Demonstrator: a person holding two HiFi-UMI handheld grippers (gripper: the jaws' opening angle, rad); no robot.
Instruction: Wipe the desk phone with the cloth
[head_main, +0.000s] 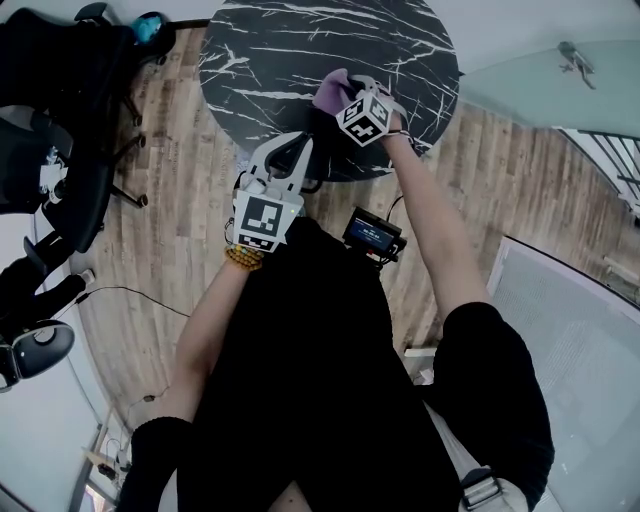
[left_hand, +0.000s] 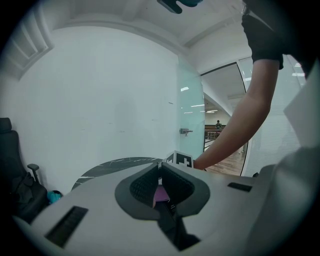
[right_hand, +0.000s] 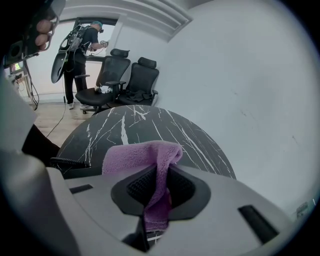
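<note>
No desk phone shows in any view. My right gripper (head_main: 345, 92) hangs over the near edge of a round black marble table (head_main: 300, 40), shut on a purple cloth (head_main: 329, 90). In the right gripper view the cloth (right_hand: 142, 154) is pinched between the jaws (right_hand: 161, 172), with a fold draped over their front. My left gripper (head_main: 292, 148) is held lower and nearer to me, just off the table's edge, with its jaws together and nothing between them. The left gripper view (left_hand: 160, 172) looks past its jaws at the right gripper's marker cube (left_hand: 180, 159) and the person's forearm (left_hand: 235, 130).
Black office chairs (head_main: 50, 150) stand on the wooden floor to the left. Further chairs (right_hand: 125, 75) and a person (right_hand: 82, 45) are beyond the table. A small black device with a blue screen (head_main: 373, 233) hangs at the person's waist. A glass partition (head_main: 550, 80) is on the right.
</note>
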